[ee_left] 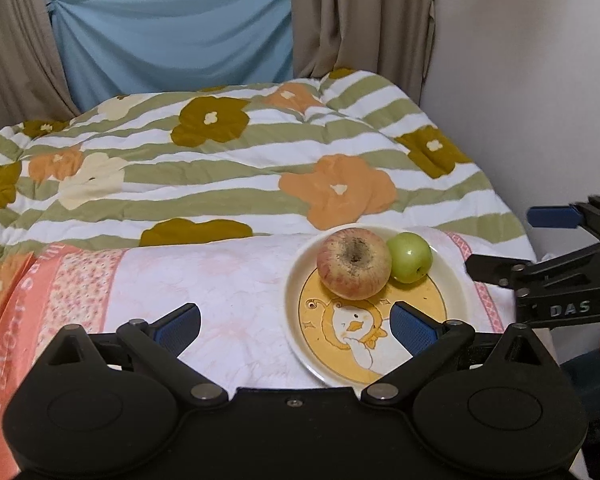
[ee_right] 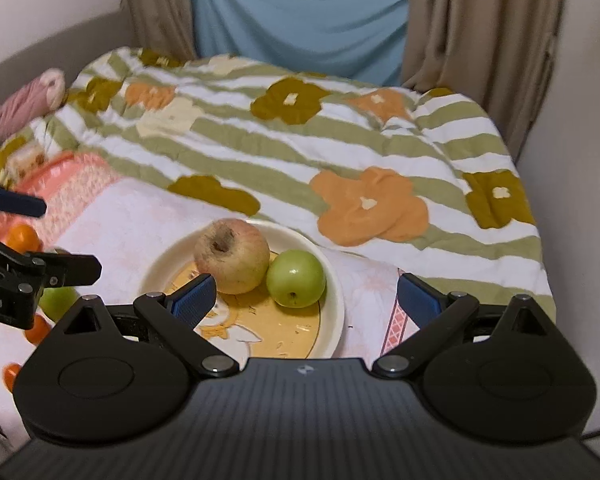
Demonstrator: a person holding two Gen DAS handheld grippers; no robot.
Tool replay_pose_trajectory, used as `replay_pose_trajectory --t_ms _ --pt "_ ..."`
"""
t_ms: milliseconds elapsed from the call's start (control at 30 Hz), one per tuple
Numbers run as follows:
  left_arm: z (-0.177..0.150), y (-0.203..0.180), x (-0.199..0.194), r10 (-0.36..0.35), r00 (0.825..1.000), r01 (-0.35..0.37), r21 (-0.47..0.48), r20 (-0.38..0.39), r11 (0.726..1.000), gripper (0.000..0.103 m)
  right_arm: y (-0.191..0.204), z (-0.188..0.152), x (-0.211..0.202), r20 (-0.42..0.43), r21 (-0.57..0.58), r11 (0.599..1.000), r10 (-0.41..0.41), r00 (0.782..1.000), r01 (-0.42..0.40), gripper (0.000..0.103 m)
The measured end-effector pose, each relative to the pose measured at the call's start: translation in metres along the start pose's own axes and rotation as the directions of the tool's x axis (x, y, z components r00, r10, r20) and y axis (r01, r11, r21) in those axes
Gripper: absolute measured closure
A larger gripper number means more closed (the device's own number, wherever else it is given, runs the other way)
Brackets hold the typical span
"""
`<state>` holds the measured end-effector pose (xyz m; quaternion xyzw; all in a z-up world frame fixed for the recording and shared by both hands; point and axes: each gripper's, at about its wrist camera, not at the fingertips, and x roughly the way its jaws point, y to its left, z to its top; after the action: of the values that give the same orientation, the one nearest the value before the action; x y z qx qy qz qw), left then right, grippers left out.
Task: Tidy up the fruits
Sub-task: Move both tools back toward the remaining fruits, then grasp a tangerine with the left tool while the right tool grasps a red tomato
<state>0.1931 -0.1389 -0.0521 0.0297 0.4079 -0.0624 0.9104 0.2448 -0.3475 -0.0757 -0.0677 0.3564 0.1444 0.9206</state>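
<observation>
While both my grippers hang empty, the scene reads so:
Red apple (ee_left: 354, 264): on the plate's far half, stem pit facing up, touching the green apple.
Green apple (ee_left: 409, 257): on the plate, just right of the red one, at the far right rim.
Plate (ee_left: 296, 280): cream with a yellow duck picture, on the pink-white towel (ee_left: 204, 280) near its right edge.
Left gripper (ee_left: 296, 326): my fingers spread wide, gripping nothing, right pad over the plate.
Right gripper (ee_right: 306, 298): fingers wide apart, empty, straddling the plate's near side.
Oranges (ee_right: 22, 238): on the towel's left side, beside another green fruit (ee_right: 58, 302).
Quilt (ee_left: 220, 176): striped, flowered, beyond the towel.
</observation>
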Motion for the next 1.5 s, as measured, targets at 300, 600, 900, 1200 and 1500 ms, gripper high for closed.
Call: replay_pose_trajectory --t_ms 300,600,900,1200,1500 --pt "-0.027 0.032 -0.051 -0.010 0.999 0.009 0.010 0.038 1.000 0.000 0.030 -0.006 -0.072 0.065 0.085 0.995 -0.049 0.997 0.043 0.000" --pt "-0.067 0.064 -0.093 -0.009 0.997 0.007 0.031 0.071 0.999 0.001 0.091 -0.019 -0.119 0.075 0.102 0.994 -0.042 0.996 0.034 0.000" --pt "-0.106 0.088 -0.107 0.016 0.996 -0.024 0.085 0.083 0.996 0.001 0.156 -0.044 -0.127 0.035 0.165 0.985 -0.050 0.998 0.044 0.000" --pt "-0.145 0.109 -0.082 -0.056 0.998 0.056 0.163 -0.005 0.985 0.001 0.200 -0.088 -0.095 -0.080 0.222 0.971 -0.077 0.994 0.093 0.000" --pt "-0.176 0.096 -0.046 -0.175 0.981 0.193 0.357 -0.082 0.914 0.013 0.216 -0.119 -0.065 -0.144 0.280 0.948 -0.113 0.983 0.150 0.000"
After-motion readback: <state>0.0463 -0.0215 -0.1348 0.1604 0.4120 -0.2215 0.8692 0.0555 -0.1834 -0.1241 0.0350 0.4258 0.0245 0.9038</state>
